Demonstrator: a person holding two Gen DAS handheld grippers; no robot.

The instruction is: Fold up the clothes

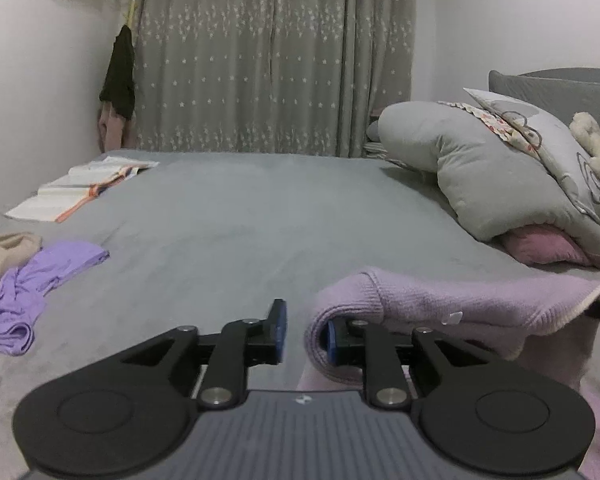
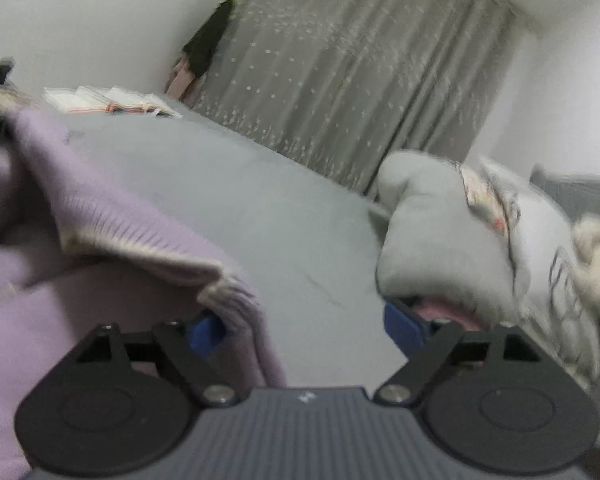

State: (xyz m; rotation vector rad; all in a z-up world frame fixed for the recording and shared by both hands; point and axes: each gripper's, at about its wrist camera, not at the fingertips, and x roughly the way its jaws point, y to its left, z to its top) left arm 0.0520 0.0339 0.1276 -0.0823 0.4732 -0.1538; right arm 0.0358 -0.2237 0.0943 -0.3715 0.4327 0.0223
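Left wrist view shows the grey bed filling most of the frame, with the star-print curtain behind it, a heap of pillows at the right, open books at the far left, and a crumpled purple garment near the left edge. The task's thing, the lilac sweater, hangs lifted just above the bed at the lower right, its rolled edge draped over the right finger of the left gripper. That gripper's 2 fingers stand apart with a clear gap, so the knit rests on 1 finger rather than being pinched. In the right wrist view, which is blurred, the right gripper is spread wide, and the sweater's cream-trimmed hem touches only its left finger. The step looks like gathering an edge for a fold. To do it well, both grippers should close firmly on the hem before any pull, keep the edge level and taut between them, and lay it on the bare bed. A loose drape like this would likely slip off.
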